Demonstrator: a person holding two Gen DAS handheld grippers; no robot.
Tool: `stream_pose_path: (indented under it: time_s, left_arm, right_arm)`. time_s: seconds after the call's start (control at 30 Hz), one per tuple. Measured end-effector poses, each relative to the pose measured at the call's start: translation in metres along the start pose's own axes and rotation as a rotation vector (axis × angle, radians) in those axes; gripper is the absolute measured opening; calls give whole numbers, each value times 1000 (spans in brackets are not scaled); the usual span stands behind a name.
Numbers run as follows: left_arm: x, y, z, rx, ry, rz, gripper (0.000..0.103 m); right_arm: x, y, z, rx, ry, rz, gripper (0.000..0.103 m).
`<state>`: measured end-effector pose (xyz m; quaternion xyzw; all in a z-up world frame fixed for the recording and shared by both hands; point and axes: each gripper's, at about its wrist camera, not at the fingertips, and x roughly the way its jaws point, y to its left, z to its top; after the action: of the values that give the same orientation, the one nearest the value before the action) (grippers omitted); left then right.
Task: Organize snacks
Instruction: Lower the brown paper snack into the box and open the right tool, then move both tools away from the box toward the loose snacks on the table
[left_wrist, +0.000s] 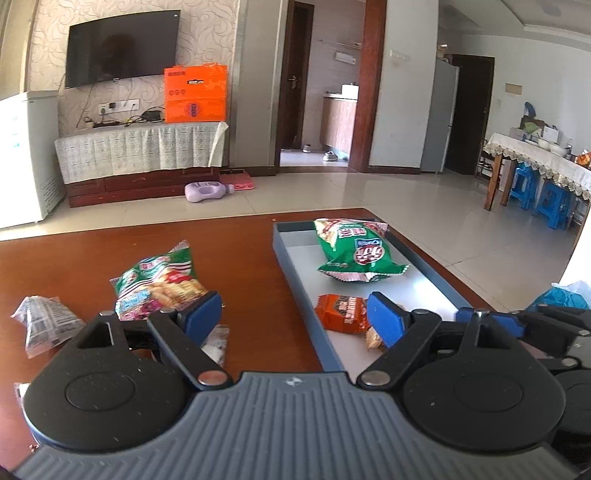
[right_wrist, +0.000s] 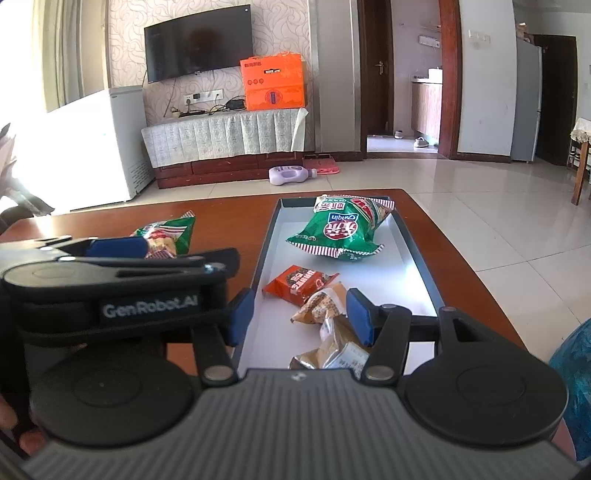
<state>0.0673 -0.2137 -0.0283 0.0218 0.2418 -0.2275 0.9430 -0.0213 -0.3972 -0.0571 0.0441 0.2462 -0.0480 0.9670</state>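
Observation:
A grey-rimmed tray (left_wrist: 291, 273) (right_wrist: 413, 236) lies on the brown table. In it are a green snack bag (left_wrist: 351, 251) (right_wrist: 341, 230), an orange packet (left_wrist: 341, 313) (right_wrist: 299, 283) and tan packets (right_wrist: 328, 325). On the table to its left lie a green-pink snack bag (left_wrist: 159, 284) (right_wrist: 166, 236), a silver packet (left_wrist: 44, 325) and a clear packet (left_wrist: 214, 345). My left gripper (left_wrist: 295, 317) is open and empty over the tray's left rim. My right gripper (right_wrist: 299, 317) is open over the tan packets, touching nothing I can tell.
The table's (left_wrist: 240, 266) far edge lies just beyond the tray. A blue bag (left_wrist: 565, 295) sits at the right edge. Beyond are tiled floor, a TV cabinet (left_wrist: 140, 151), a white freezer (right_wrist: 92, 147) and a dining table with blue stools (left_wrist: 554, 206).

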Motion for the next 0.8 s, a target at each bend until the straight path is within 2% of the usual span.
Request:
stream_pose_path:
  time_s: [0.33, 0.8]
  left_arm:
    - [-22, 15, -9, -28, 7, 51, 89]
    - [-58, 23, -26, -4, 5, 104, 89]
  right_arm:
    - [-19, -4, -12, 32, -18, -19, 58]
    - [-38, 0, -19, 100, -61, 15, 58]
